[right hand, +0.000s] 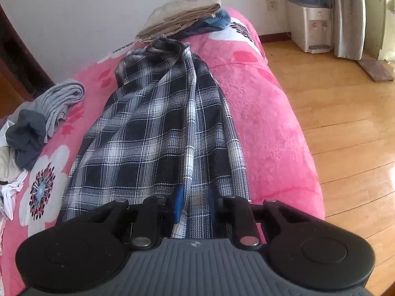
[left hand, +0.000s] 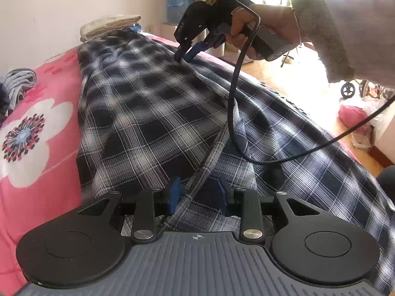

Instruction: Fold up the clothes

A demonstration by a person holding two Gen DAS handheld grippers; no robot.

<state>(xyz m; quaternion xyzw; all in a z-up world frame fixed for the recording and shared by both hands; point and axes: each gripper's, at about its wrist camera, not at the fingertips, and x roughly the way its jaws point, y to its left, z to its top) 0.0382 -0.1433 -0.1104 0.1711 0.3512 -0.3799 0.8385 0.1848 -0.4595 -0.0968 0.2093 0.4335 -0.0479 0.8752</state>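
A black, white and blue plaid garment (left hand: 148, 113) lies lengthwise on the pink flowered bed cover (left hand: 37, 197). My left gripper (left hand: 199, 193) sits at its near end, blue pads apart. A raised fold of the cloth runs between them, close to the left pad. A hand (left hand: 266, 22) holds my right gripper (left hand: 184, 55) at the garment's far part, its tips pinched into the cloth. In the right wrist view the plaid garment (right hand: 153, 135) is gathered between the pads of the right gripper (right hand: 196, 204), which is shut on it.
Folded beige clothes (right hand: 182, 12) lie at the bed's far end. Grey clothes (right hand: 61, 101) are piled on the left. The right gripper's black cable (left hand: 232, 113) hangs over the garment. The wooden floor (right hand: 345, 123) with a water dispenser (right hand: 311, 29) lies beyond the bed's right edge.
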